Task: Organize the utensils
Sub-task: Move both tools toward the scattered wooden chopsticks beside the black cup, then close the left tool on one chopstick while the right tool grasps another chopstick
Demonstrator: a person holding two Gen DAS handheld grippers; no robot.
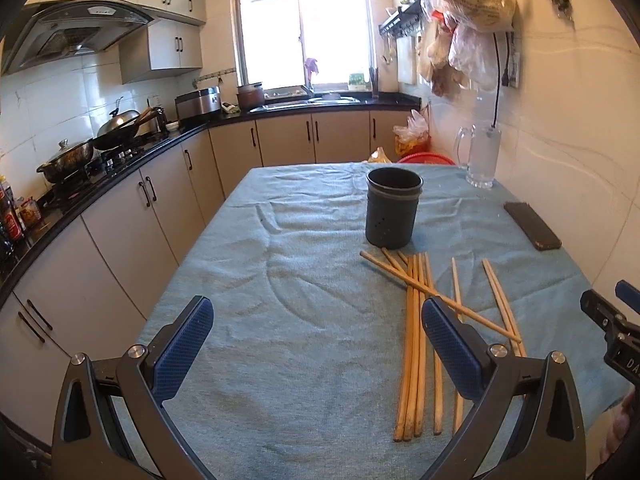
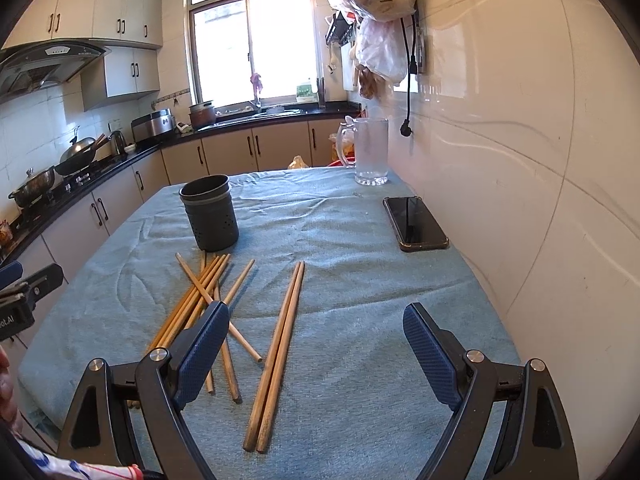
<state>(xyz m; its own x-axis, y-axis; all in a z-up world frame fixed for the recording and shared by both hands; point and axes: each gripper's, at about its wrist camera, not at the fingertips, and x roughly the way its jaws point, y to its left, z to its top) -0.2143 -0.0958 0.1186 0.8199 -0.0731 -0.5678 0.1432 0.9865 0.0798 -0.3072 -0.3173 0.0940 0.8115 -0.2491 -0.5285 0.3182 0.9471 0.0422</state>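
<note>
**Both grippers spread, nothing held; chopsticks loose on cloth**

Left gripper (image 1: pixel 318 330): released, blue pads wide apart, poised above the blue tablecloth (image 1: pixel 280 240), gripping nothing. Right pad overlapping the near part of the chopstick bundle in the left wrist view; contact not determinable.

Right gripper (image 2: pixel 316 338): likewise released, fingers spread, empty. Left pad (image 2: pixel 202 350) overlapping several sticks in its own view; contact not determinable.

Chopsticks (image 1: pixel 416 340): wooden, lying flat on the cloth, none in the holder. Main bundle roughly parallel, one stick crossing it diagonally. Separate pair of chopsticks (image 2: pixel 276 354) at 3 o'clock of the bundle, the two side by side and touching.

Dark utensil holder (image 2: pixel 210 212): upright, at 12 o'clock of the bundle, far stick tips just beside its base. Small holes in its wall.

Also on cloth: black phone (image 2: pixel 416 222) at 3 o'clock of the holder, near the wall; glass mug (image 2: pixel 370 150) at 12 o'clock of the phone, by the far edge.
</note>
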